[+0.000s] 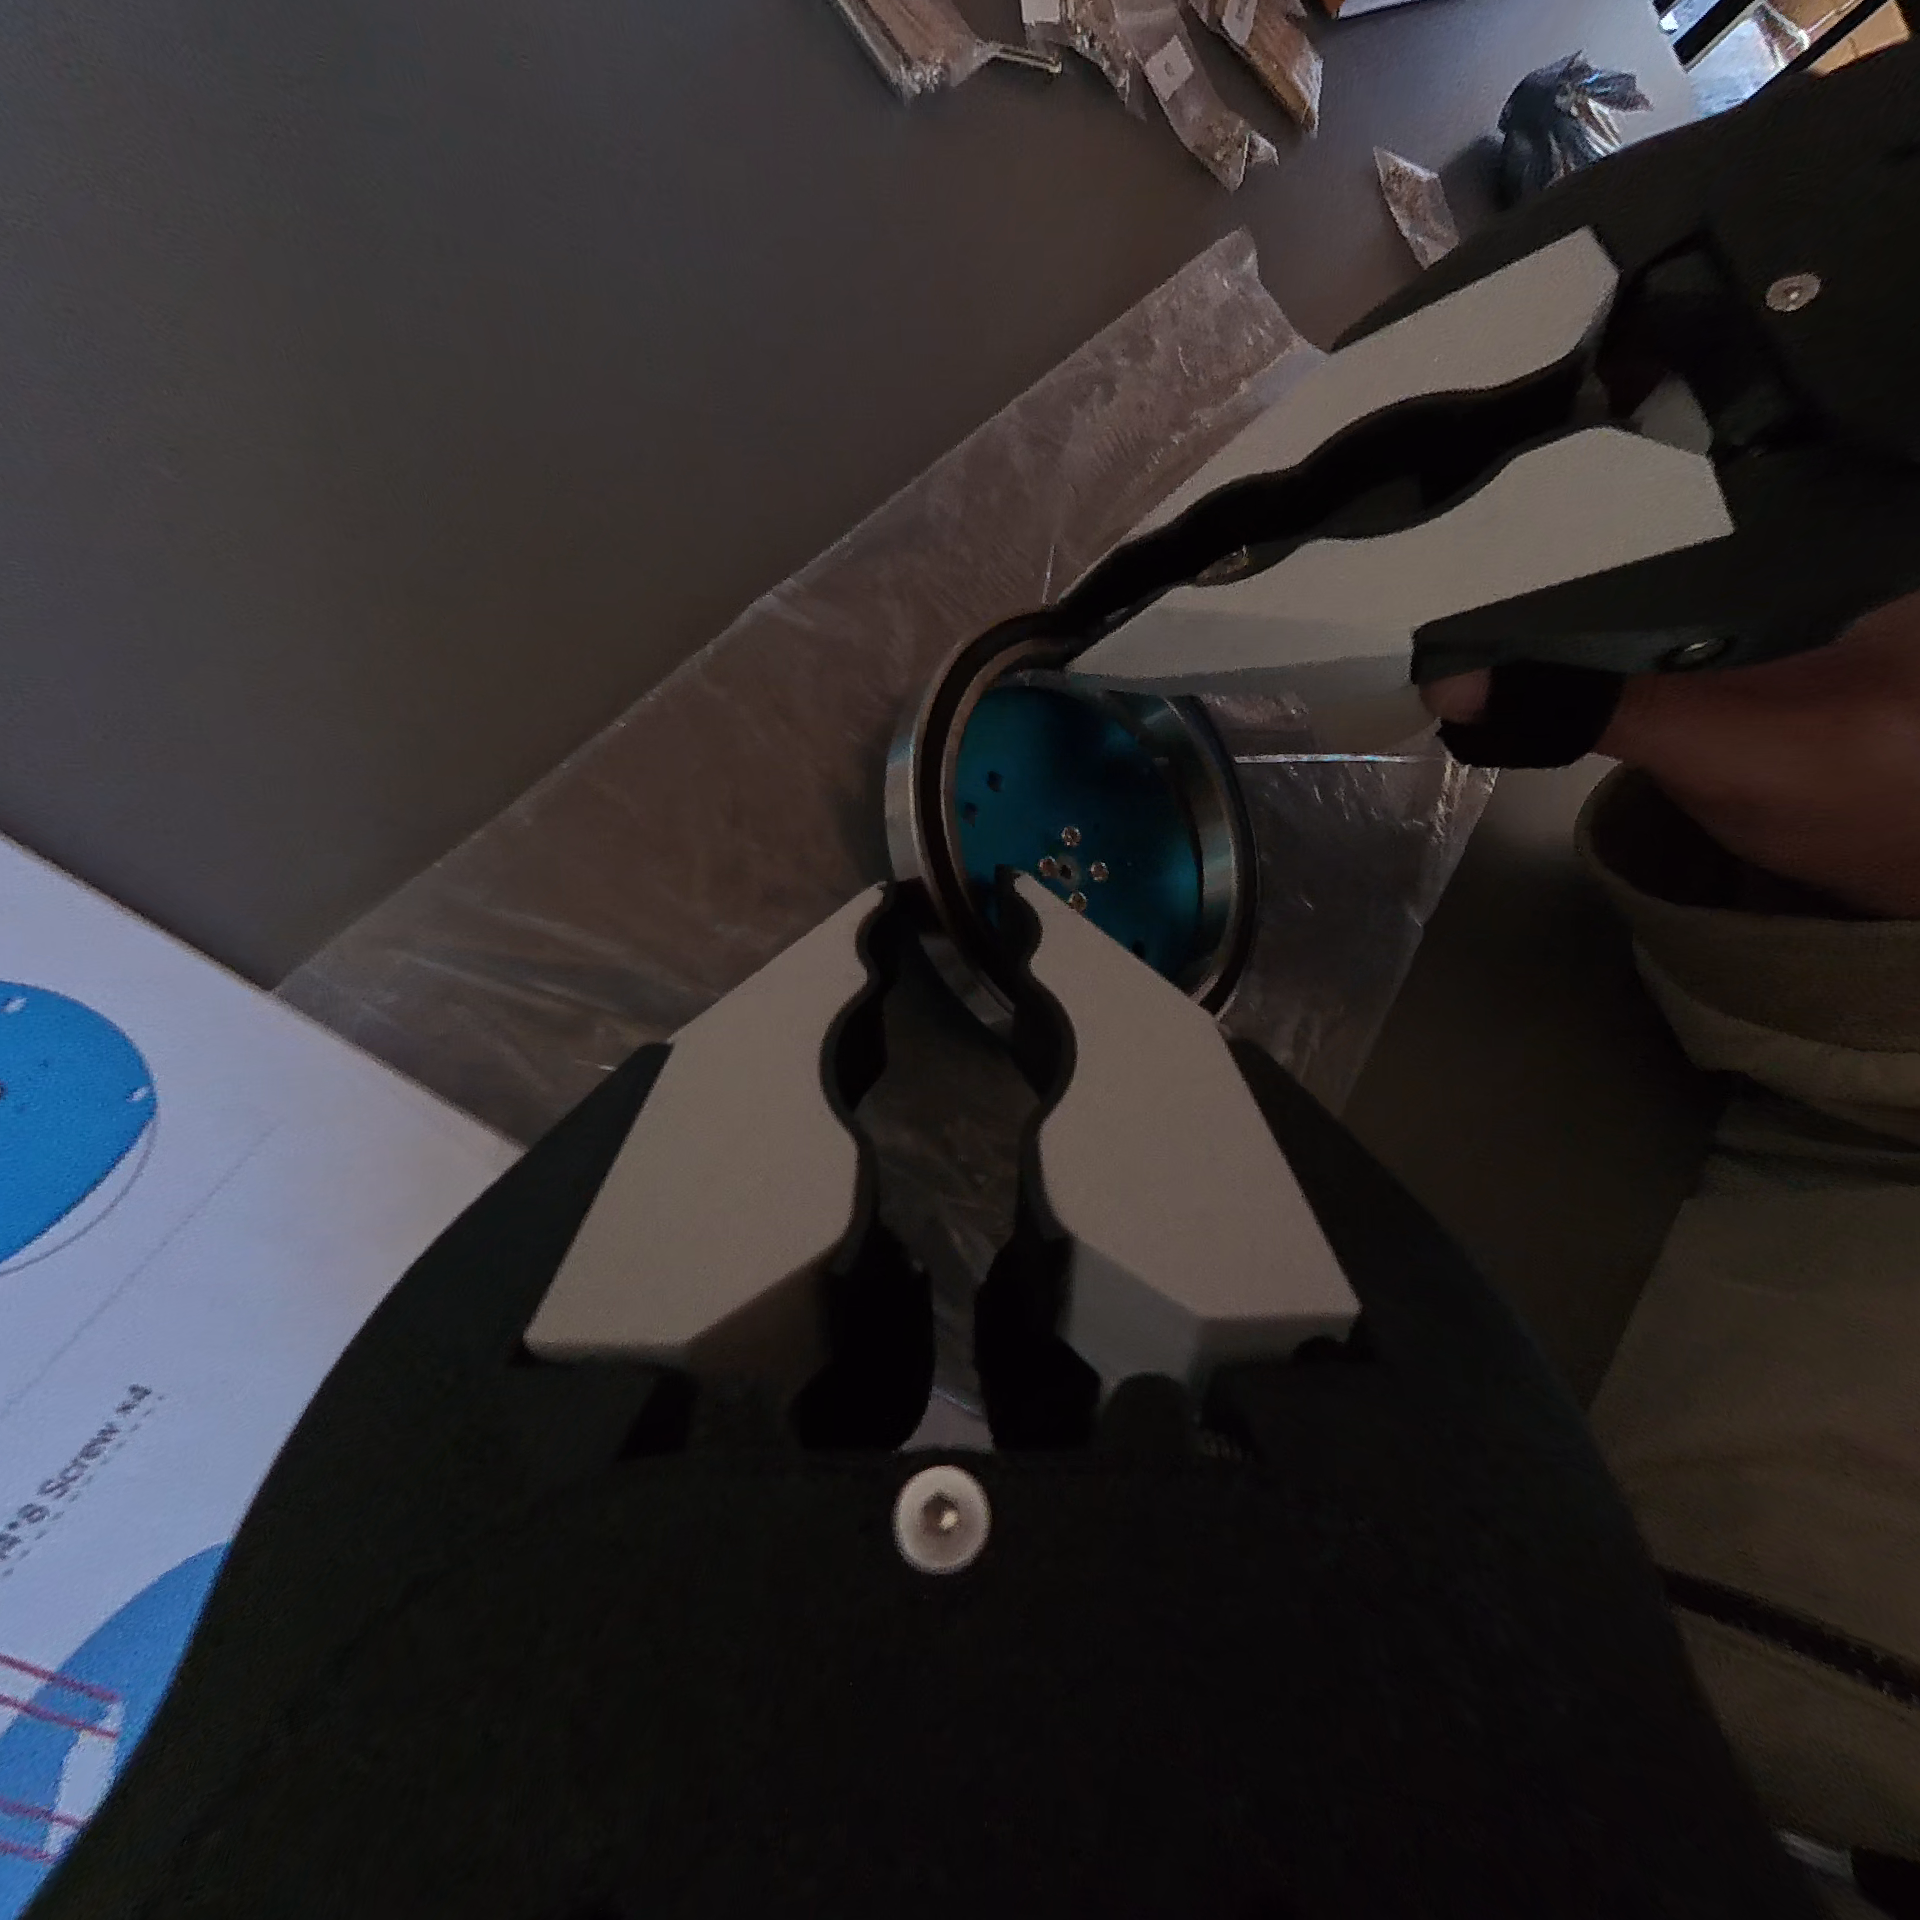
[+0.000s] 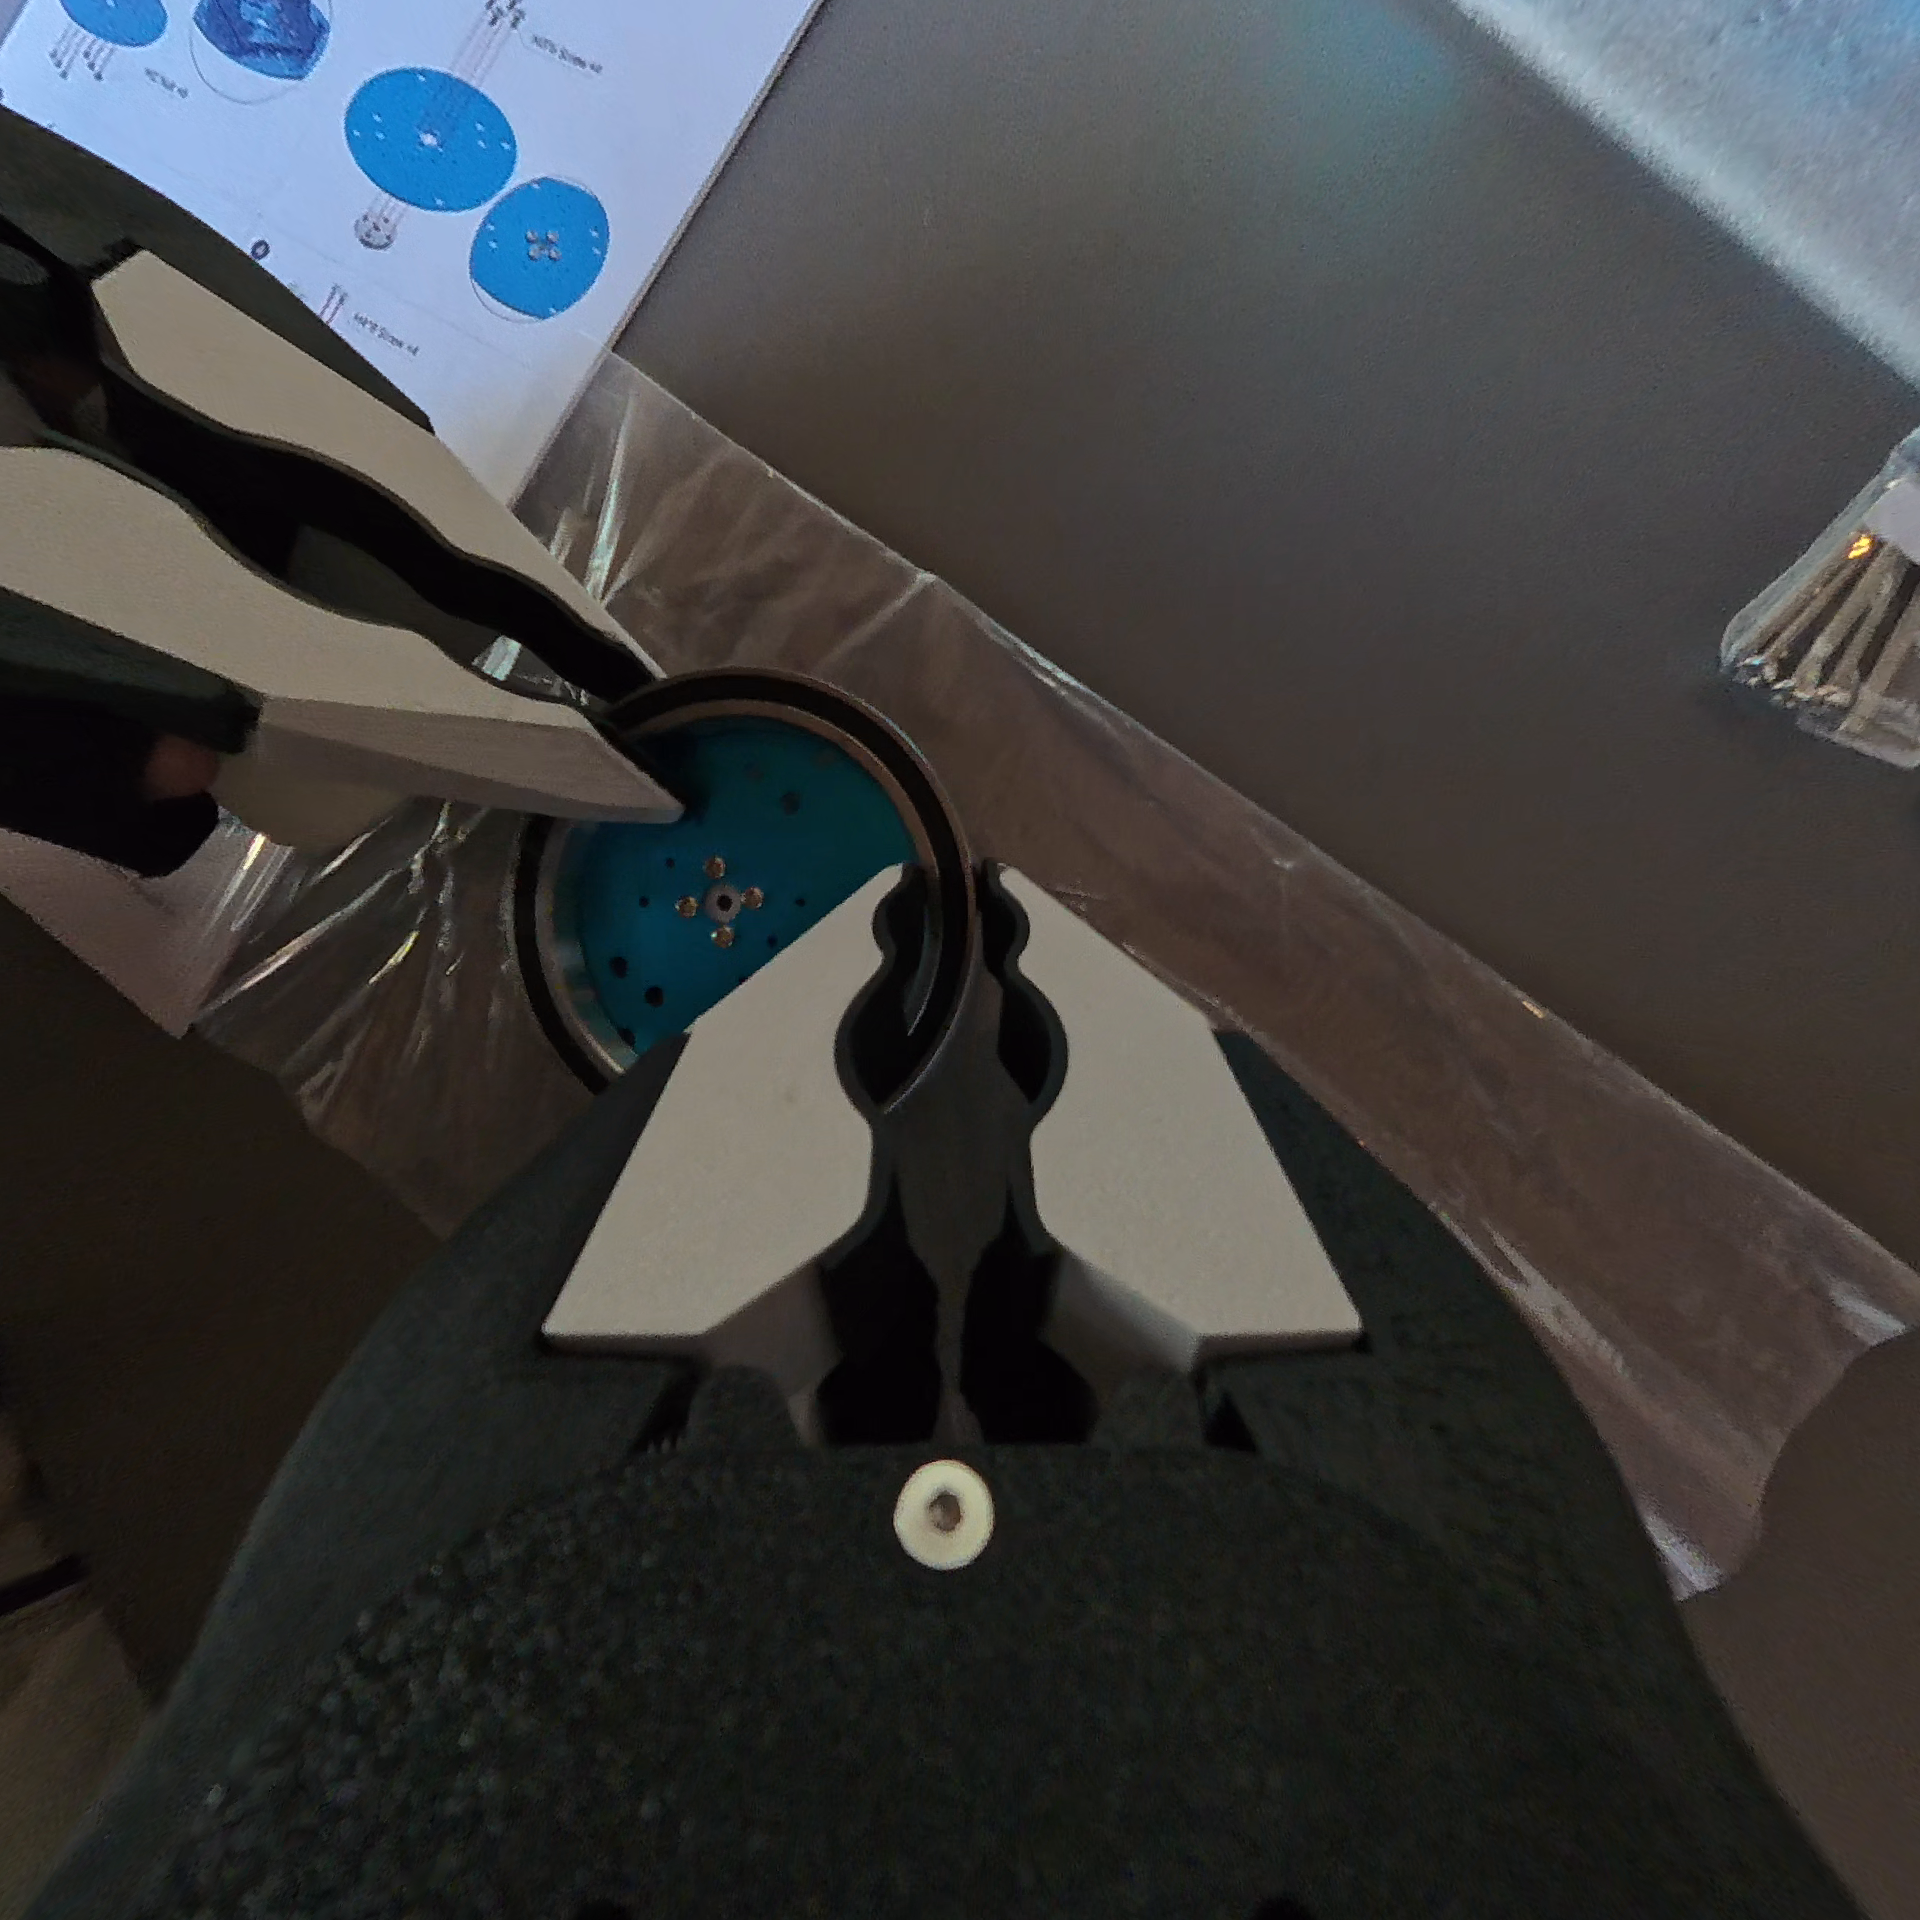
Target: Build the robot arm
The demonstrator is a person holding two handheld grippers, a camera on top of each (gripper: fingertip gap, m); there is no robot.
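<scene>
A metal ring [image 1: 906, 769] sits around a blue disc [image 1: 1049, 790] with small holes and brass-coloured inserts near its middle. Both stand tilted over a clear plastic bag [image 1: 675, 810]. My left gripper [image 1: 958, 885] is shut on the ring's near rim, one finger inside and one outside. My right gripper [image 1: 1060, 636] comes in from the upper right and pinches the ring's far rim. In the right wrist view the right gripper [image 2: 945, 871] is shut on the ring [image 2: 769, 694] beside the blue disc [image 2: 748, 831]. The left gripper [image 2: 655, 743] grips the opposite rim.
A white instruction sheet [image 1: 156, 1195] with blue disc drawings lies on the dark table, also in the right wrist view [image 2: 436, 156]. Small bags of parts [image 1: 1195, 73] lie at the far edge, and a bag of screws [image 2: 1839, 644] at right. A person's hand [image 1: 1714, 779] holds the right gripper. Some 6 cm of space lies between my two pairs of fingers.
</scene>
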